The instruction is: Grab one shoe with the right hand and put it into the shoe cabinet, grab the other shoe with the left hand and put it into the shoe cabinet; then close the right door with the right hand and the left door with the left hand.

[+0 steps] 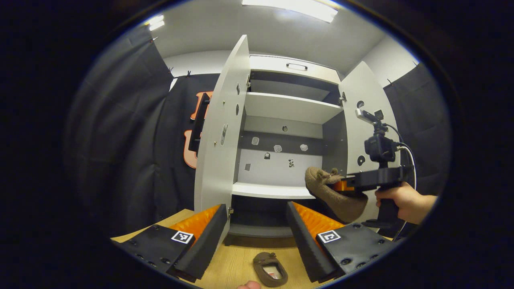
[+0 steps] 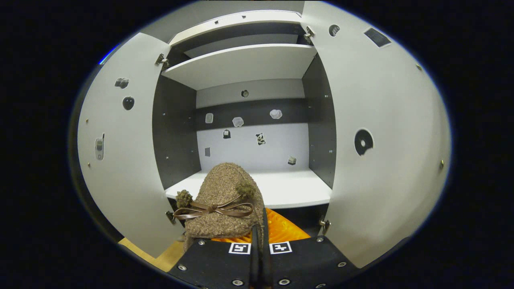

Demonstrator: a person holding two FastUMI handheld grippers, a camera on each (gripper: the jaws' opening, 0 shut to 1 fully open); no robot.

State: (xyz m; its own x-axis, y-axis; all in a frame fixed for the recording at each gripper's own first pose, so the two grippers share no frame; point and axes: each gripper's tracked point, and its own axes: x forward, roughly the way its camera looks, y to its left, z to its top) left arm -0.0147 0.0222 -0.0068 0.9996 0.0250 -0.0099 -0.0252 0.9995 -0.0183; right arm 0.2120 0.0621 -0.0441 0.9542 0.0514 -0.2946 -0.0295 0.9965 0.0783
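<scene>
Right gripper view: we clamp the first shoe [image 2: 225, 200] by its side wall, toe toward the lower shelf [image 2: 281, 188], while our left gripper [image 1: 257, 233] gapes wide above the floor shoe [image 1: 270, 269].

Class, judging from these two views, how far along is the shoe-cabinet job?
Done: nothing stored yet. In hand: the right gripper holds one brown shoe before the open shoe cabinet. Left: shelve it, fetch the other shoe on the floor using the open left gripper, shut both doors.
</scene>
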